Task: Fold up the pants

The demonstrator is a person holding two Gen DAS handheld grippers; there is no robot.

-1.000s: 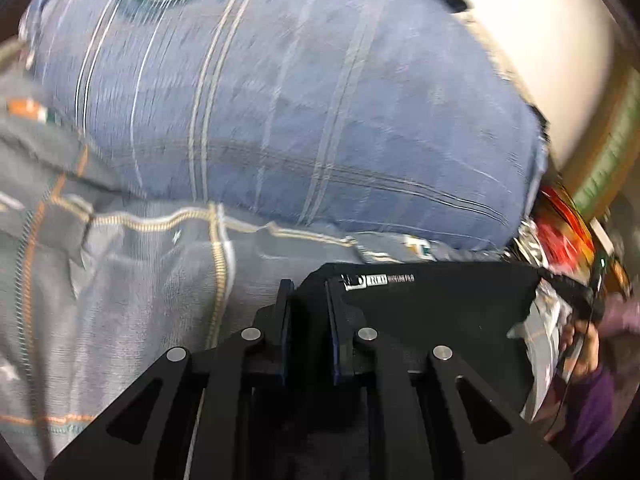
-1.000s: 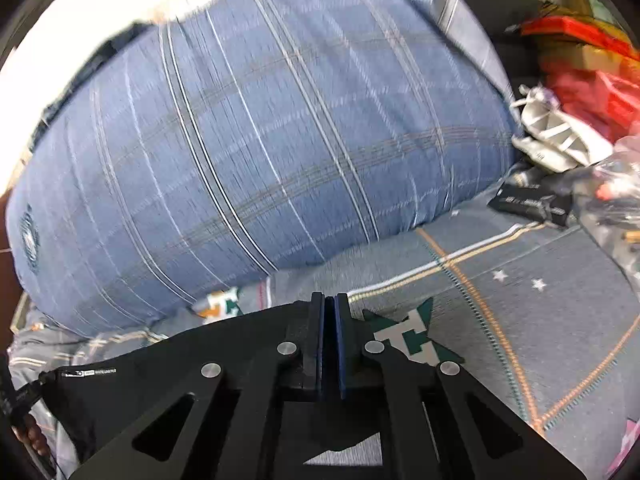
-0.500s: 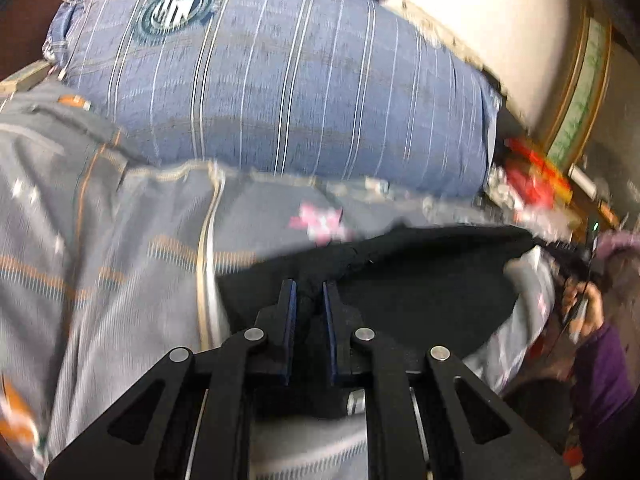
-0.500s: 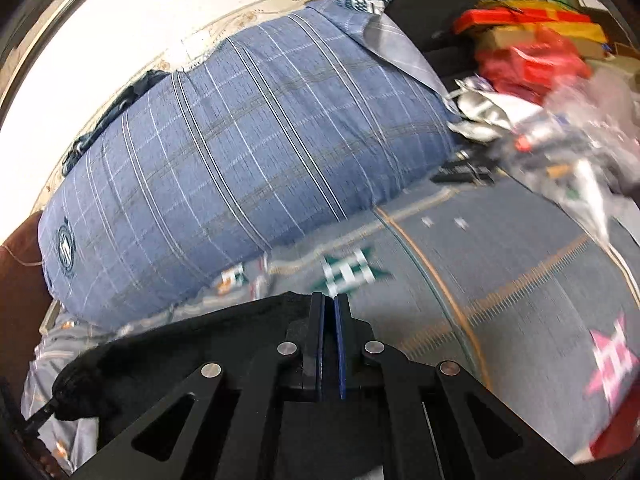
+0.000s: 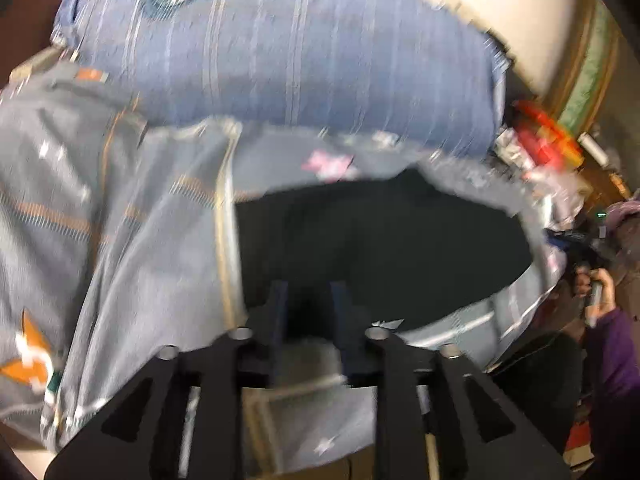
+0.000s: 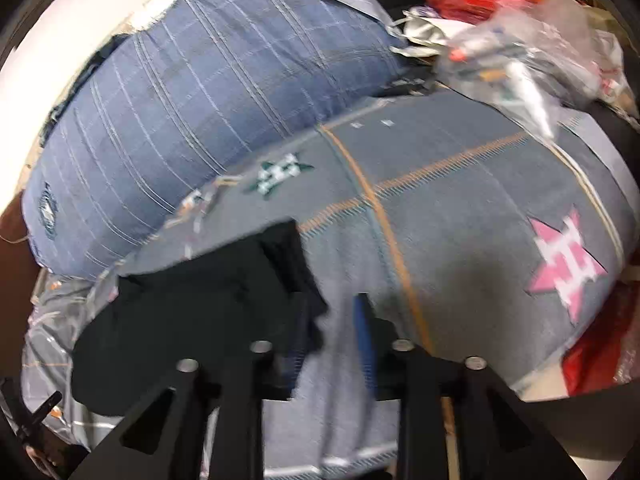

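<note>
Both tools' jaws opening over black pants (image 5: 384, 240) on bedspread (image 6: 460, 216).

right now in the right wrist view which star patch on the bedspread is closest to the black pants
The green star patch, lying just beyond the black pants near the blue pillow. The pink star patch sits far off to the right.
</note>
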